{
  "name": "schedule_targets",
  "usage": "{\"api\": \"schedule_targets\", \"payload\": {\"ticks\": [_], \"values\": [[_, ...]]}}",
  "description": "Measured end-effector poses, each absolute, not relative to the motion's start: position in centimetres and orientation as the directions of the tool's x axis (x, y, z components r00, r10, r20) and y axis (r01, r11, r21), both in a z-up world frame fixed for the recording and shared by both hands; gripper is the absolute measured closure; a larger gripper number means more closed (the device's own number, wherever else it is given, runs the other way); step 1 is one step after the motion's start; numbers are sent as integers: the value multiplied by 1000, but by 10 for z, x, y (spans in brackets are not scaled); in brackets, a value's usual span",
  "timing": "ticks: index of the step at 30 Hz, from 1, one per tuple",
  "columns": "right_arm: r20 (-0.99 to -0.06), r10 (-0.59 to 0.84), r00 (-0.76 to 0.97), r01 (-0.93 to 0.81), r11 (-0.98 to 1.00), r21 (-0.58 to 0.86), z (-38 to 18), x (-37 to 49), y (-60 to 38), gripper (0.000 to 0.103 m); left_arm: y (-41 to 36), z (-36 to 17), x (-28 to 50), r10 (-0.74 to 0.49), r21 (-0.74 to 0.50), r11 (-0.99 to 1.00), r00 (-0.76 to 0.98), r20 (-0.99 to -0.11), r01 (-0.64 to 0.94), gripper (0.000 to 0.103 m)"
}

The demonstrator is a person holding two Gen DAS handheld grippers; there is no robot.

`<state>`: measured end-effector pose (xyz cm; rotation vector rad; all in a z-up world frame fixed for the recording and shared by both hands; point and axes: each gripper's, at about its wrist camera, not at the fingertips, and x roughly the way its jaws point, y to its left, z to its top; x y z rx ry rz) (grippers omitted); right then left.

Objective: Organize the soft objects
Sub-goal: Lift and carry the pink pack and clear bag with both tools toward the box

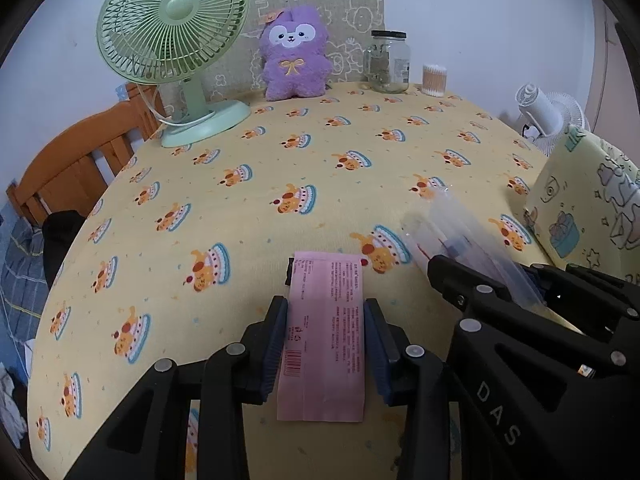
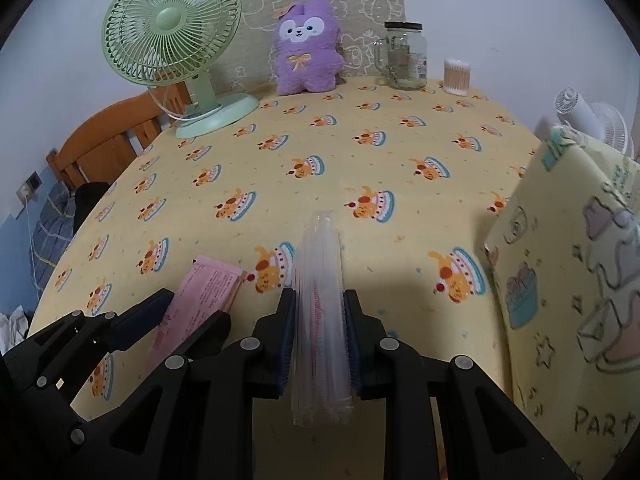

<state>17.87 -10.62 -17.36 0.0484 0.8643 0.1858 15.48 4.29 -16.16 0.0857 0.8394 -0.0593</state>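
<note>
My left gripper point(image 1: 325, 312) is shut on a flat pink packet point(image 1: 325, 336) with red print, held just above the yellow tablecloth point(image 1: 256, 184). The pink packet also shows in the right wrist view point(image 2: 200, 300). My right gripper point(image 2: 318, 300) is shut on a clear plastic packet point(image 2: 320, 300) with faint red print. That clear packet shows in the left wrist view point(image 1: 460, 240), to the right of the pink one. A yellow patterned fabric bag point(image 2: 568, 280) stands at the right, close to my right gripper. A purple plush rabbit point(image 1: 294, 54) sits at the table's far edge.
A green desk fan point(image 1: 176, 40) stands at the back left. A glass jar point(image 1: 388, 62) and a tub of cotton swabs point(image 1: 434, 80) stand at the back right. A wooden chair point(image 1: 80, 160) is beyond the left edge, a white fan point(image 2: 592, 120) beyond the right.
</note>
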Motion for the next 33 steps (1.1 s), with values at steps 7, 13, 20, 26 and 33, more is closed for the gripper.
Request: {"api": "schedule_targets", "payload": {"ticks": [7, 13, 20, 26, 33], "values": [[-737, 173, 653, -135, 985, 112, -164, 163, -113, 77, 37, -152, 141, -23, 54, 995, 688, -725, 89, 65], [-712, 167, 682, -136, 986, 101, -147, 149, -116, 77, 36, -137, 129, -22, 46, 996, 712, -701, 76, 65], [-685, 171, 708, -146, 985, 95, -130, 137, -117, 77, 35, -120, 117, -12, 42, 998, 740, -673, 55, 65], [-670, 170, 722, -149, 985, 89, -116, 129, -118, 77, 34, -106, 109, -7, 37, 998, 754, -657, 41, 65], [-648, 182, 740, -164, 983, 88, -97, 123, -116, 77, 35, -88, 101, 11, 38, 999, 772, -635, 17, 65]]}}
